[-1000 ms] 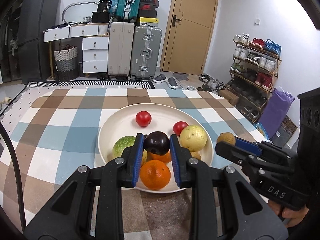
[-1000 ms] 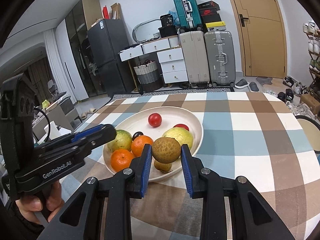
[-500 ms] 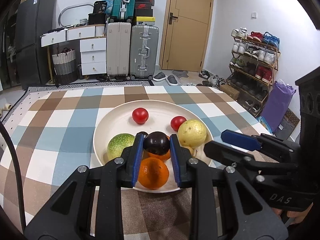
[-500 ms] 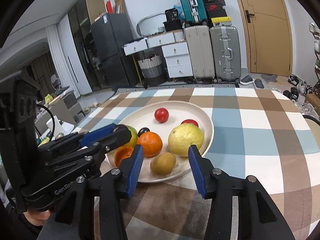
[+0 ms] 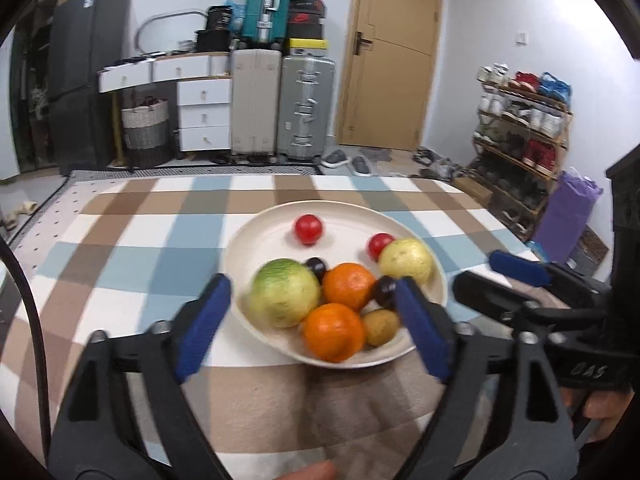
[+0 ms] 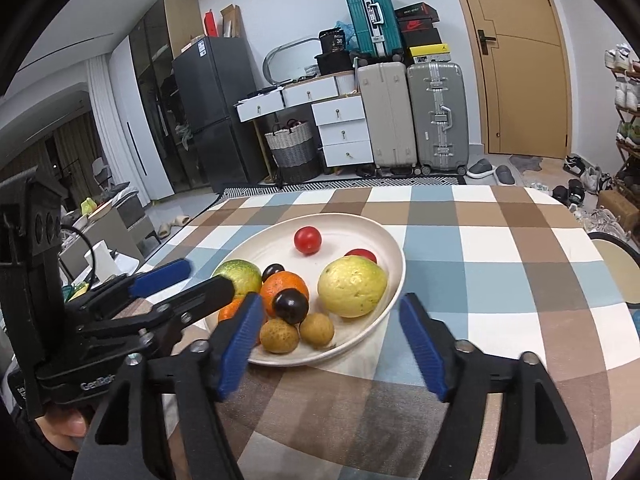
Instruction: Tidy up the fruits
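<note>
A cream plate on the checked table holds the fruit: two red tomatoes, a yellow guava, a green guava, two oranges, two brown kiwis and two dark plums. One plum rests on top, against an orange and a kiwi. My left gripper hangs over the plate's near edge with its jaws opening wide, its pads pressing on nothing. My right gripper stands beside it at the plate's near right rim. Its jaws are opening too, its pads clear of the fruit.
The checked tablecloth stretches right of and behind the plate. A round stool stands past the table's right edge. Suitcases, white drawers, a door and a shoe rack line the room's far side. A hand holds each gripper.
The left gripper has let go of the dark plum, which now lies among the fruit. The right gripper has let go of the brown kiwi, now on the plate. Both jaws have spread wide.
</note>
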A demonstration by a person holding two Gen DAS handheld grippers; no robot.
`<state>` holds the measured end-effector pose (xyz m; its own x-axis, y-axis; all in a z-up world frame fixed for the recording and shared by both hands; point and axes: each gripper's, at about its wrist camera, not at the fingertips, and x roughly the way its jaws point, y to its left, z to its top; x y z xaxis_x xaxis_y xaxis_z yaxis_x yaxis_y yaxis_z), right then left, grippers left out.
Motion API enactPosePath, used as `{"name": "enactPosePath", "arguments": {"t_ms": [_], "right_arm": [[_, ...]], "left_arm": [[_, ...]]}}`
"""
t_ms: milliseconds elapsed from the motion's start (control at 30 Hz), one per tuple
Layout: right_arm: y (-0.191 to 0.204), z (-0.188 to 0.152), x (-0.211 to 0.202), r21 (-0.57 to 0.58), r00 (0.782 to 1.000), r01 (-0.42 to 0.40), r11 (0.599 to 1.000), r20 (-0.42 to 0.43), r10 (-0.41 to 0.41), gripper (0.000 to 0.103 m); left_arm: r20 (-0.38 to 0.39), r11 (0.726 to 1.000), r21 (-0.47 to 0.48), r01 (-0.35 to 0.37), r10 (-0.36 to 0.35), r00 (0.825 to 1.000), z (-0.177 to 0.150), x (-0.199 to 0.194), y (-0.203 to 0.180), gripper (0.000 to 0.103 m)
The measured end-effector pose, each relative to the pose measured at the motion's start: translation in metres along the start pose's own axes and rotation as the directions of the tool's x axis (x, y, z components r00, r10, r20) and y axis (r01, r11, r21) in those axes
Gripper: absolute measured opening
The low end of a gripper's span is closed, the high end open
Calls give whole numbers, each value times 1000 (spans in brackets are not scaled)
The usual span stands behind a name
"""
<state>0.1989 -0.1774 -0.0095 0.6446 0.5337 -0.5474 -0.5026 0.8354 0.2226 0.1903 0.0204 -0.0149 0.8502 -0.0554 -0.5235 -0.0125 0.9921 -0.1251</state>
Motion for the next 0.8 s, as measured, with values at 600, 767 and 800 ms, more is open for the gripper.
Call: {"name": "enactPosePath", "arguments": {"t_ms": [600, 767, 800], "right_arm": [[2, -11, -28, -32, 998, -12, 999, 60, 14, 103], [8, -11, -30, -64, 997, -14, 998, 73, 19, 103], [9, -11, -30, -70, 997, -14, 997, 74, 19, 103]], "left_arm": [[8, 998, -16, -67, 67, 998, -20, -38, 22, 103], [1, 998, -11, -67, 67, 998, -21, -39, 20, 103], [1, 998, -11, -64, 64, 998, -21, -39, 20, 103]]}}
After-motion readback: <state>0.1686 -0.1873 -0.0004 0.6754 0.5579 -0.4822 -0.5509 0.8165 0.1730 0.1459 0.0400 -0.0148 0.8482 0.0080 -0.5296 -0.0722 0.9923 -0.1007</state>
